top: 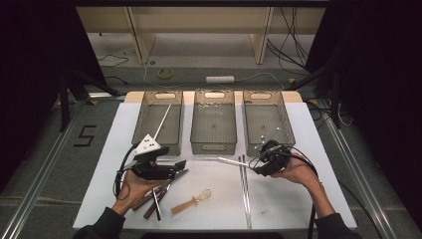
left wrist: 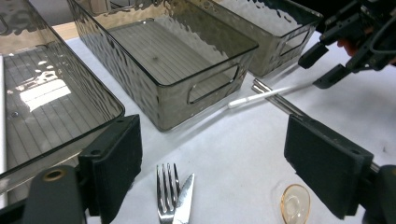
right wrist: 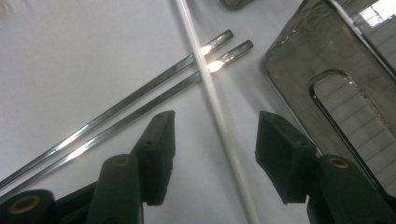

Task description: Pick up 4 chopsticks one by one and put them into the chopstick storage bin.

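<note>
- Both grippers stand unclenched: the left gripper (top: 176, 168) has its jaws spread wide with nothing between them, and the right gripper (top: 260, 158) has its jaws apart on either side of a white chopstick (right wrist: 215, 112), the pads clear of it.
- Farthest left on the white table (top: 298, 199), the left bin (top: 159, 121) holds another white stick (top: 162, 121) lying aslant.
- Below the left gripper lie a fork (left wrist: 166, 193) and a knife (left wrist: 183, 200), side by side and touching at their tips; their brown handles (top: 149, 206) show in the high view.
- Just right of them lies an amber spoon (top: 191, 201), its bowl toward the bins.
- Middle bin (top: 213, 122) sits next, then the right bin (top: 267, 122), all three in a row at the table's far side.
- In front of the gap between middle and right bins, the white chopstick lies across the far ends of two metal chopsticks (right wrist: 140, 107), which run side by side toward the person.
- The right gripper sits at the right bin's near corner, pointing left along the white chopstick.
</note>
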Demonstrator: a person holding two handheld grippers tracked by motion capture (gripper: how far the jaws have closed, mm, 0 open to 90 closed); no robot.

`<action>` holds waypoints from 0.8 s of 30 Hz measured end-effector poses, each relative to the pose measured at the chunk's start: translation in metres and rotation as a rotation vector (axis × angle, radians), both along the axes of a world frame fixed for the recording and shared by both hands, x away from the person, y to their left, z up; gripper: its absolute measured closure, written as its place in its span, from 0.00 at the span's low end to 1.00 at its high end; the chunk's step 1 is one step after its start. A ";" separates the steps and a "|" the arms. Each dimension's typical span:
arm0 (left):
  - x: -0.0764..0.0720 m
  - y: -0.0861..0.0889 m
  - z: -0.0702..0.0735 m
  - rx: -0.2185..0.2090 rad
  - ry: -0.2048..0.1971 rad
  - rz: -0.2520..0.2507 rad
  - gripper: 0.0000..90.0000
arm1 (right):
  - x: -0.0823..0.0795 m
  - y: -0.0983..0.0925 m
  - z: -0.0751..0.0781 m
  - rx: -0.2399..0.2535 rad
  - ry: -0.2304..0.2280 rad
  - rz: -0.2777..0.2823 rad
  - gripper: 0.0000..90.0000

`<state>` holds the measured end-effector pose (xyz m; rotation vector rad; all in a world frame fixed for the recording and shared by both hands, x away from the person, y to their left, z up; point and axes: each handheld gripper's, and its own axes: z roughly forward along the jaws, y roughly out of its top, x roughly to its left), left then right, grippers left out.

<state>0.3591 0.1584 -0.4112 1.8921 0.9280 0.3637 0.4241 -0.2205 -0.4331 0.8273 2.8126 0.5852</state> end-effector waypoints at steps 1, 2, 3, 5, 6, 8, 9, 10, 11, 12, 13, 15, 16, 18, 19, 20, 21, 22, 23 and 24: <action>-0.001 -0.001 -0.001 0.006 -0.007 -0.002 0.20 | 0.001 0.001 -0.001 -0.006 0.003 -0.003 0.55; -0.003 -0.001 -0.001 0.008 -0.012 -0.005 0.20 | 0.002 0.001 -0.001 -0.009 0.005 -0.003 0.55; -0.005 -0.002 -0.001 0.005 -0.015 -0.008 0.20 | 0.003 0.002 -0.002 -0.007 0.005 0.004 0.55; -0.007 -0.002 -0.002 0.004 -0.026 -0.013 0.20 | 0.005 0.003 -0.004 -0.017 0.016 -0.002 0.57; -0.008 -0.002 -0.002 0.002 -0.030 -0.015 0.20 | 0.006 0.004 -0.004 -0.019 0.021 0.005 0.57; -0.009 -0.002 -0.003 -0.006 -0.032 -0.015 0.20 | 0.007 0.005 -0.005 -0.028 0.033 0.003 0.60; -0.010 -0.001 -0.004 -0.002 -0.035 -0.017 0.20 | 0.008 0.007 -0.006 -0.038 0.035 -0.002 0.61; -0.011 -0.001 -0.005 -0.004 -0.035 -0.015 0.20 | 0.008 0.007 -0.007 -0.044 0.040 0.003 0.62; -0.011 -0.001 -0.006 -0.005 -0.034 -0.015 0.20 | 0.009 0.007 -0.007 -0.047 0.043 0.002 0.63; -0.012 0.000 -0.007 -0.003 -0.032 -0.017 0.20 | 0.010 0.007 -0.007 -0.052 0.046 0.000 0.65; -0.012 0.001 -0.008 -0.006 -0.033 -0.014 0.20 | 0.010 0.007 -0.008 -0.058 0.049 0.000 0.65; -0.013 0.002 -0.009 -0.008 -0.038 -0.009 0.20 | 0.012 0.006 -0.009 -0.061 0.054 -0.004 0.67; -0.014 0.003 -0.010 -0.010 -0.038 -0.007 0.20 | 0.012 0.006 -0.009 -0.062 0.056 -0.003 0.68; -0.015 0.003 -0.010 -0.002 -0.048 -0.003 0.20 | 0.012 0.006 -0.010 -0.065 0.058 0.001 0.70; -0.016 0.003 -0.010 0.003 -0.055 -0.001 0.20 | 0.012 0.007 -0.010 -0.066 0.062 0.001 0.70; -0.017 0.003 -0.011 0.005 -0.057 -0.001 0.20 | 0.013 0.007 -0.010 -0.069 0.061 0.006 0.71; -0.018 0.003 -0.011 0.001 -0.054 -0.001 0.20 | 0.013 0.008 -0.011 -0.070 0.062 0.008 0.71; -0.018 0.003 -0.012 -0.003 -0.053 -0.001 0.20 | 0.013 0.008 -0.011 -0.071 0.064 0.008 0.72; -0.019 0.003 -0.012 -0.006 -0.053 0.000 0.19 | 0.014 0.008 -0.012 -0.076 0.065 0.009 0.73; -0.020 0.003 -0.013 -0.002 -0.051 -0.004 0.19 | 0.014 0.009 -0.012 -0.077 0.066 0.009 0.73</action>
